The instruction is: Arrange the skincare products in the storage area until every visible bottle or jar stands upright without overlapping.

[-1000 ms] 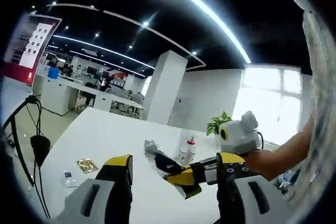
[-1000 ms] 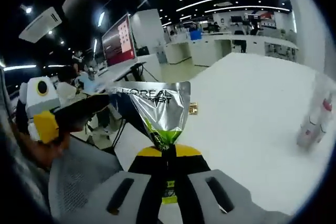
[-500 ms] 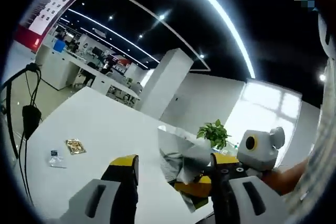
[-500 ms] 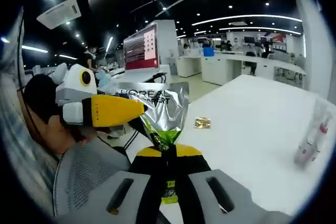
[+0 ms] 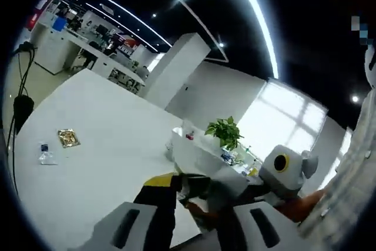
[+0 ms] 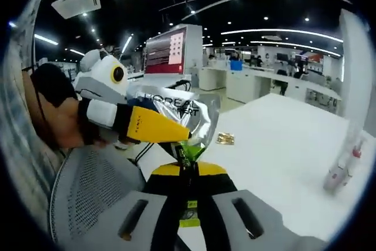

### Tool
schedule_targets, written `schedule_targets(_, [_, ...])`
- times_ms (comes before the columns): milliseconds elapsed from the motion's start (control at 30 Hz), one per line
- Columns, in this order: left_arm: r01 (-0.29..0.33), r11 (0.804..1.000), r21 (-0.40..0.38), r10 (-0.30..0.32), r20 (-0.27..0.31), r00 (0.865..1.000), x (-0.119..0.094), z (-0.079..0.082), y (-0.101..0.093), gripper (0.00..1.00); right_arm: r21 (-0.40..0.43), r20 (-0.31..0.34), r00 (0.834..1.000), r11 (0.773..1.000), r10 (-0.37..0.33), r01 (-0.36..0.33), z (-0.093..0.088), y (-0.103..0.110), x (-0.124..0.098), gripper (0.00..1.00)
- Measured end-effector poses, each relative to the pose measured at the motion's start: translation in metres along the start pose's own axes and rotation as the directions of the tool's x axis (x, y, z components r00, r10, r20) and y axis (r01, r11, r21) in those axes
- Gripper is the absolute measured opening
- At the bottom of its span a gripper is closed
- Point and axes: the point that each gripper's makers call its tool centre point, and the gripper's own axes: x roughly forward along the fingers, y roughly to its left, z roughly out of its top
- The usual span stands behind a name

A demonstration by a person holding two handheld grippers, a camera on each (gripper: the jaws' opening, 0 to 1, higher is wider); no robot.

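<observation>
Silver pouch [image 6: 179, 119] with "L'OREAL" printed on it sits in the middle of the right gripper view, held up in the air. The right gripper [image 6: 187, 166] pinches the pouch's narrow green bottom end, its jaws shut tight on it. The left gripper [image 6: 154, 126] comes in from the left of that frame, and its yellow jaw lies across the front of the pouch, touching it. A hand [image 6: 56, 123] holds that gripper at the left edge.

In the left gripper view the left gripper [image 5: 189, 187] rises from the bottom, and its jaws sit close on either side of the crumpled pouch [image 5: 202, 171]. I cannot tell if they squeeze it.

A white counter [image 5: 100, 127] spreads behind. A small gold packet [image 5: 69, 138] lies on it at the left of the frame, with a tiny clear packet [image 5: 44, 154] near it. A pale bottle with a pink cap [image 6: 341, 168] stands upright on the counter at the right edge of the right gripper view. A green plant [image 5: 225, 131] stands at the far end.
</observation>
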Motion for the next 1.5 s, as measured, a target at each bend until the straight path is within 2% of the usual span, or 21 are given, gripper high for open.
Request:
schedule_targets(67, [0.007, 1.000, 0.005, -0.007, -0.023, 1.000, 0.003, -0.003, 0.000, 0.20, -0.002, -0.002, 1.000, 1.000, 0.012, -0.012, -0.005, 0.000, -0.004, 0.06])
schedule_targets(133, [0.021, 0.999, -0.025, -0.022, -0.041, 0.999, 0.006, -0.007, -0.002, 0.18, -0.003, -0.002, 1.000, 1.000, 0.015, -0.015, -0.006, -0.002, -0.008, 0.08])
schedule_targets(200, [0.035, 0.997, -0.062, -0.038, -0.052, 0.998, 0.007, -0.009, -0.004, 0.17, 0.043, 0.034, 0.999, 0.999, 0.012, -0.013, -0.006, 0.001, -0.012, 0.10])
schedule_targets(233, [0.035, 0.995, -0.096, -0.040, -0.046, 0.998, 0.007, -0.009, -0.004, 0.16, 0.051, 0.046, 0.999, 0.998, 0.019, -0.021, -0.008, 0.004, -0.013, 0.13])
schedule_targets(267, [0.033, 0.992, -0.121, -0.040, -0.059, 0.997, 0.007, -0.013, -0.003, 0.15, 0.033, 0.022, 1.000, 0.999, 0.007, -0.008, -0.009, 0.004, -0.013, 0.16])
schedule_targets(367, [0.033, 0.992, -0.118, -0.040, -0.056, 0.998, 0.006, -0.011, -0.002, 0.14, 0.038, 0.030, 0.999, 0.999, -0.020, 0.019, -0.007, -0.001, -0.013, 0.29])
schedule_targets(400, [0.032, 0.992, -0.120, -0.039, -0.054, 0.998, 0.006, -0.009, -0.001, 0.14, 0.056, 0.028, 0.999, 0.998, -0.036, 0.034, -0.007, -0.005, -0.013, 0.36])
schedule_targets(433, [0.028, 0.992, -0.125, -0.034, -0.047, 0.998, 0.005, -0.007, 0.002, 0.14, 0.065, 0.035, 0.996, 0.995, -0.081, 0.078, -0.006, -0.015, -0.014, 0.41])
schedule_targets(533, [0.027, 0.992, -0.125, -0.031, -0.029, 0.999, 0.006, 0.000, 0.006, 0.14, 0.088, 0.036, 0.993, 0.990, -0.110, 0.106, -0.007, -0.023, -0.016, 0.51])
schedule_targets(600, [0.030, 0.993, -0.113, -0.033, -0.024, 0.999, 0.007, 0.004, 0.007, 0.14, 0.097, 0.039, 0.992, 0.989, -0.117, 0.113, -0.006, -0.024, -0.016, 0.51])
schedule_targets(700, [0.040, 0.994, -0.099, -0.042, -0.017, 0.999, 0.006, 0.009, 0.006, 0.14, 0.061, 0.061, 0.993, 0.993, -0.101, 0.098, -0.002, -0.016, -0.016, 0.51])
schedule_targets(800, [0.081, 0.989, -0.125, -0.081, 0.002, 0.997, 0.006, 0.013, 0.004, 0.14, 0.037, 0.078, 0.994, 0.997, -0.077, 0.075, 0.002, -0.008, -0.015, 0.51])
schedule_targets(900, [0.065, 0.989, -0.135, -0.063, 0.019, 0.998, 0.004, 0.017, 0.010, 0.15, 0.042, 0.097, 0.993, 0.997, -0.065, 0.061, 0.005, -0.005, -0.018, 0.51])
schedule_targets(1000, [0.087, 0.980, -0.181, -0.076, 0.063, 0.995, -0.001, 0.026, 0.012, 0.15, 0.082, 0.121, 0.991, 0.996, -0.051, 0.041, 0.010, -0.003, -0.020, 0.51])
schedule_targets(1100, [0.096, 0.977, -0.192, -0.084, 0.071, 0.994, -0.006, 0.027, 0.015, 0.16, 0.148, 0.170, 0.985, 0.989, -0.032, 0.007, 0.020, 0.000, -0.025, 0.51])
schedule_targets(1167, [0.125, 0.969, -0.212, -0.112, 0.074, 0.991, -0.010, 0.028, 0.011, 0.16, 0.168, 0.218, 0.975, 0.986, -0.051, 0.014, 0.028, -0.005, -0.031, 0.51])
schedule_targets(1300, [0.186, 0.946, -0.267, -0.163, 0.105, 0.981, -0.018, 0.031, 0.003, 0.17, 0.260, 0.275, 0.959, 0.966, -0.070, -0.004, 0.038, -0.012, -0.039, 0.52])
schedule_targets(1333, [0.187, 0.944, -0.272, -0.164, 0.108, 0.981, -0.019, 0.030, 0.003, 0.17, 0.280, 0.312, 0.948, 0.960, -0.067, -0.024, 0.044, -0.013, -0.043, 0.52])
schedule_targets(1400, [0.194, 0.941, -0.278, -0.169, 0.113, 0.979, -0.022, 0.027, 0.001, 0.18, 0.321, 0.334, 0.941, 0.945, -0.047, -0.066, 0.047, -0.011, -0.046, 0.52])
schedule_targets(1467, [0.215, 0.934, -0.286, -0.191, 0.110, 0.976, -0.023, 0.025, -0.005, 0.18, 0.443, 0.313, 0.950, 0.884, 0.004, -0.150, 0.040, -0.010, -0.043, 0.50])
schedule_targets(1500, [0.224, 0.934, -0.277, -0.201, 0.109, 0.973, -0.024, 0.025, -0.008, 0.18, 0.511, 0.321, 0.945, 0.829, 0.062, -0.227, 0.038, -0.006, -0.040, 0.46])
